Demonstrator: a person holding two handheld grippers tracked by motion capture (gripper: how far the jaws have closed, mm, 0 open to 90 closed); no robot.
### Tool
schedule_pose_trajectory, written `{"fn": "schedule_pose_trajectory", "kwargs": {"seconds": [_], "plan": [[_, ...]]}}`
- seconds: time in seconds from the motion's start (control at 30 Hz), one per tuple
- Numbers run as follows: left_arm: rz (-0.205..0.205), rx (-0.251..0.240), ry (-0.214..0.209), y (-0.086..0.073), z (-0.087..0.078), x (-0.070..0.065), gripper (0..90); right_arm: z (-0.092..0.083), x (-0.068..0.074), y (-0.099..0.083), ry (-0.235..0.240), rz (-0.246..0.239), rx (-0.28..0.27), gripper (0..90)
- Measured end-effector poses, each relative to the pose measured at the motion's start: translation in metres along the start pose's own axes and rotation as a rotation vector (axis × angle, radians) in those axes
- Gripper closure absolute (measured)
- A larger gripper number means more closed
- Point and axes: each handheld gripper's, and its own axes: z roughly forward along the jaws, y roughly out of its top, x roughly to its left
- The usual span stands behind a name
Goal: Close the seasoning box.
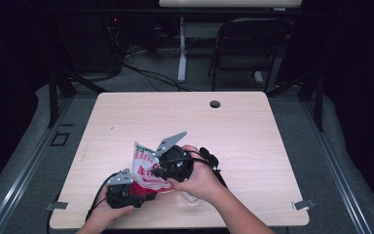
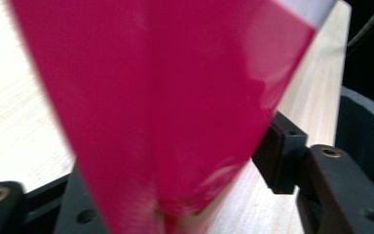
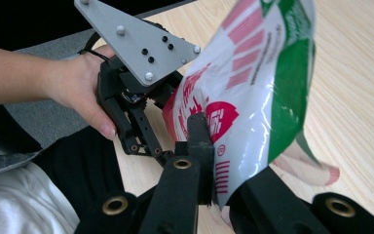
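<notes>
A snack bag (image 1: 146, 170), white with red and green print, is held up off the wooden table (image 1: 253, 141) near its front edge. My right gripper (image 3: 218, 163) is shut on the bag's white middle part, and the bag (image 3: 253, 92) rises past its jaws. My left gripper (image 1: 139, 191) sits lower left at the bag's red end. In the left gripper view the red end (image 2: 165, 97) stands between the jaws, which are apart; the right pad (image 2: 278, 153) is at the film's edge and the other pad is hidden. The left gripper (image 3: 165, 105) also faces me in the right gripper view, held by a hand.
A cable hole (image 1: 215, 104) lies near the table's far edge. A dark folding chair (image 1: 248, 48) and cables stand on the floor behind. A black strap-like object (image 1: 209, 158) lies just right of my right hand. The table's front edge is close under both hands.
</notes>
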Motion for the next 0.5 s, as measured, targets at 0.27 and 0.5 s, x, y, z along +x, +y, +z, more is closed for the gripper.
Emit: {"fn": "schedule_pose_trajectory", "kwargs": {"seconds": [0.27,0.5], "plan": [[-0.002,-0.016,0.023,-0.0004,0.0033,0.0008,54.4,0.0021,0.0009,-0.0001,-0.008,-0.003,0.003,90.0],[0.018,-0.011,0.057,0.0025,0.0002,-0.0007,59.8,0.0003,0.0003,-0.0009,-0.008,0.005,-0.007,90.0]]}}
